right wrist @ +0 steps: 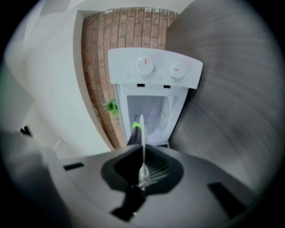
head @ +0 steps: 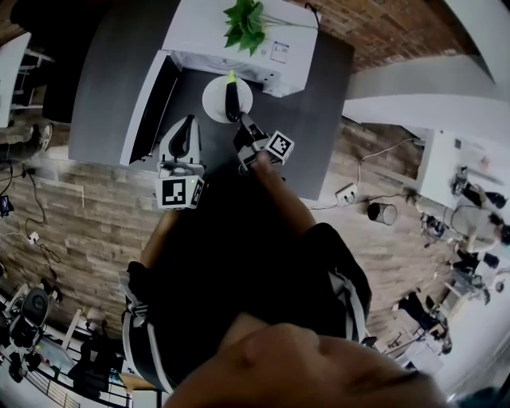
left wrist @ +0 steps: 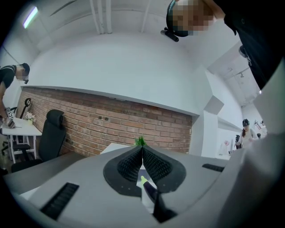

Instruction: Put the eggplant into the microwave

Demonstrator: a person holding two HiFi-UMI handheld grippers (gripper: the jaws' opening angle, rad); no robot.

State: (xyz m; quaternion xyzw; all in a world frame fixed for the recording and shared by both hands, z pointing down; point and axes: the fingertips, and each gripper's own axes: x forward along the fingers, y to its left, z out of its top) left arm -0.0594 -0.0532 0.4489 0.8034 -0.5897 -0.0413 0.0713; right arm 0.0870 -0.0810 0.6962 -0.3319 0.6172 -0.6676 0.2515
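Observation:
A dark eggplant [head: 232, 100] with a green tip lies on a small white plate [head: 217, 102], held over the dark table in front of the white microwave [head: 239, 36]. My right gripper [head: 244, 126] is shut on the plate's near rim. In the right gripper view the plate [right wrist: 142, 133] stands edge-on between the jaws, the eggplant [right wrist: 134, 134] beside it, and the microwave's open cavity [right wrist: 151, 113] is just ahead. My left gripper [head: 182, 137] hangs to the left, shut and holding nothing; its pads [left wrist: 133, 162] meet, and the eggplant [left wrist: 149, 190] shows below them.
The microwave door [head: 151, 103] stands swung open to the left, close to my left gripper. A green potted plant [head: 245, 22] sits on top of the microwave. The table's right edge [head: 331, 159] drops to a wood floor with cables and a power strip [head: 346, 193].

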